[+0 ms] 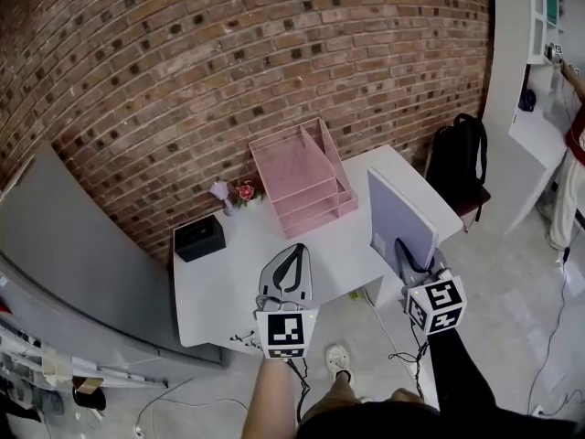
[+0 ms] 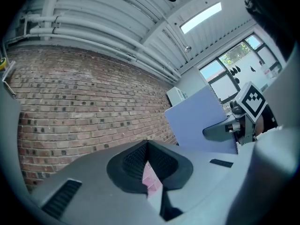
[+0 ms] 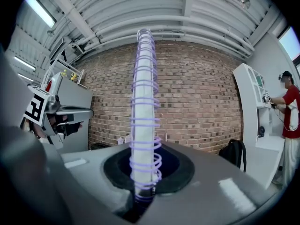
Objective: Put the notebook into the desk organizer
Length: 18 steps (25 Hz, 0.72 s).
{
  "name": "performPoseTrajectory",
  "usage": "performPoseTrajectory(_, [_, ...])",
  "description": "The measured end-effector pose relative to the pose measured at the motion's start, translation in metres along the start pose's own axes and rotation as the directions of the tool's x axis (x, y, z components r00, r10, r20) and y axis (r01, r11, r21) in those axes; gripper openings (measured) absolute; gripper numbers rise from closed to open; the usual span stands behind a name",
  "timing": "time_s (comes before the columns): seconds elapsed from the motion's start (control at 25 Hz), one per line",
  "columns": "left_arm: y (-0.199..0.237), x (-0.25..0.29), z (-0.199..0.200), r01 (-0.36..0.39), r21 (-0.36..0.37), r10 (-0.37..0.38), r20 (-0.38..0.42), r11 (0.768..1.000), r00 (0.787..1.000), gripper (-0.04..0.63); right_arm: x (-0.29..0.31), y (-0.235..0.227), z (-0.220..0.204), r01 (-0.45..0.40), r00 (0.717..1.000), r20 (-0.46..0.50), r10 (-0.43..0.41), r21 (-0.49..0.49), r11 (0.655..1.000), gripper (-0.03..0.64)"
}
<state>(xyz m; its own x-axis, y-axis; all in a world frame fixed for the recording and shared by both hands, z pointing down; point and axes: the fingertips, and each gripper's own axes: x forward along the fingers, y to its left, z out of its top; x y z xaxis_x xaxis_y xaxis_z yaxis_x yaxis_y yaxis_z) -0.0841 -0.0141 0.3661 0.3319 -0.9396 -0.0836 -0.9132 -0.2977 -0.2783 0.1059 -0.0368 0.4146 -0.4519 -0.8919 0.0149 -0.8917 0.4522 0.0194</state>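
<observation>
Light is bright, even and cool, without harsh contrast. In the head view the brick wall (image 1: 274, 62) is evenly lit, and the white desk (image 1: 228, 282) below it carries only faint, soft shadows at the foot of the pink organizer (image 1: 306, 186). In the left gripper view a ceiling light strip (image 2: 201, 17) above the wall and the windows (image 2: 229, 71) to its right glare to near white. Every view bends strongly: the wall's brick courses bow, and both gripper views darken to black at the corners. In the right gripper view the notebook (image 3: 143, 102) before the wall is fairly sharp along its spiral, while the nearest foreground is soft.
</observation>
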Motion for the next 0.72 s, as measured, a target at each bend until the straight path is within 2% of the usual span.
performPoseTrajectory(0.32, [0.038,0.066,-0.016,0.014,-0.043,-0.014,0.001,0.999,1.000,0.008,0.068,-0.018,0.006,0.021,1.000,-0.011,-0.021,-0.004,1.000,0.031])
performPoseTrajectory(0.72, [0.067,0.133,-0.030,0.061,-0.056,-0.061,0.002,0.997,0.998,0.008,0.133,-0.036,0.011,0.063,0.998,-0.029,-0.064,-0.009,0.998,0.031])
